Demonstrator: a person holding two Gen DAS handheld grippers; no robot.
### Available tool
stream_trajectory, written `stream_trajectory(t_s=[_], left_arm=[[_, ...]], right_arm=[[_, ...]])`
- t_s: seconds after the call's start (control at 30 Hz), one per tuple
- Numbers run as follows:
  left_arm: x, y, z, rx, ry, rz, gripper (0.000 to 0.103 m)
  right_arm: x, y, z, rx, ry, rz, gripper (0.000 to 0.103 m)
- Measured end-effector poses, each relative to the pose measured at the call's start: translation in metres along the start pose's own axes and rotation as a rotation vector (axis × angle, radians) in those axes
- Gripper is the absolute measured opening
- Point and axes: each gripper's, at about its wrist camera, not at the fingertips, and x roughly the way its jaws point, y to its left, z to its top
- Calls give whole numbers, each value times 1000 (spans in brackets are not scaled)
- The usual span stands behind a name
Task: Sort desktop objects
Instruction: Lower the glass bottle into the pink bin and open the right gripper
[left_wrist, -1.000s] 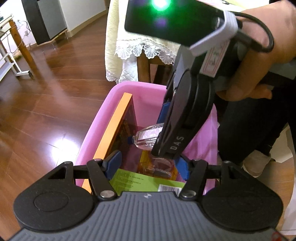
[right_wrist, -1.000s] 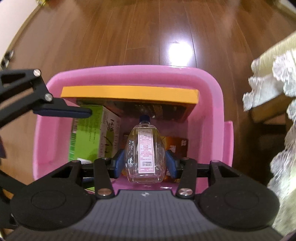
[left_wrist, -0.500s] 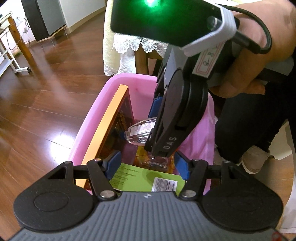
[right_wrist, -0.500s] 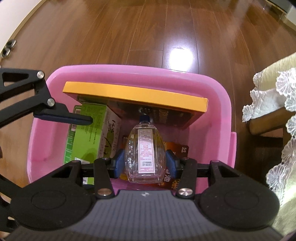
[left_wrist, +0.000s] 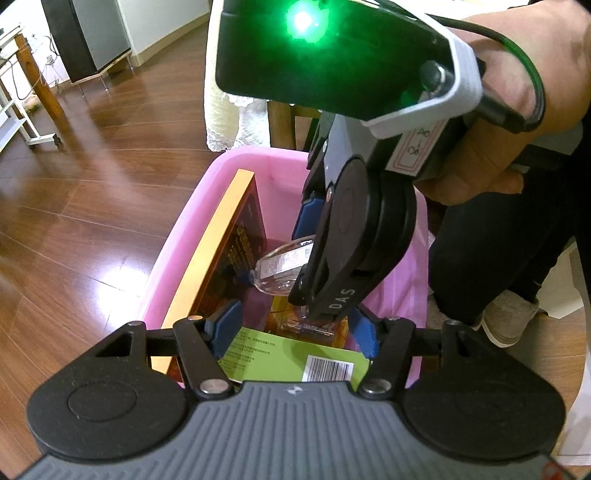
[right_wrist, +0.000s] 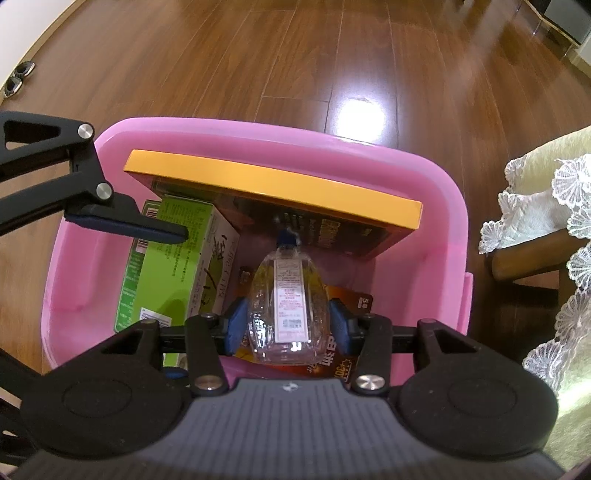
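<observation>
We are in the placing step: our right gripper (right_wrist: 288, 325) has its blue pads clamped on either side of a clear bottle (right_wrist: 286, 302), which hangs cap-forward inside the pink bin (right_wrist: 447, 192) on the wooden floor (right_wrist: 258, 55). The bottle's blue cap points toward the orange-edged box (right_wrist: 273, 184) that leans along the far wall of the bin, and its body sits above an orange packet (right_wrist: 343, 354) lying on the bin's bottom; we cannot tell whether the bottle is touching that packet yet. Just to its left lies the green carton (right_wrist: 162, 266). Our left gripper (left_wrist: 295, 328) hovers over the near end of the bin with its jaws apart and nothing between them, its fingers above the green carton. In the left wrist view the hand (left_wrist: 524, 92) holding the right tool fills the upper right, and the bottle shows beneath that tool's finger. Several items are already in the bin, so the sorting looks well along. As we judge it, the next move calls for lowering the bottle until it rests in the gap between carton and box, then parting the right jaws and lifting straight out without nudging the leaning box.
</observation>
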Motion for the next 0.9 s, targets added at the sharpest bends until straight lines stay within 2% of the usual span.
stream_trajectory(t_s=[0.9], left_arm=[[-4,-9,2,14,11,0,65]], right_arm=[[-6,-21,-6,67,-41,6,48]])
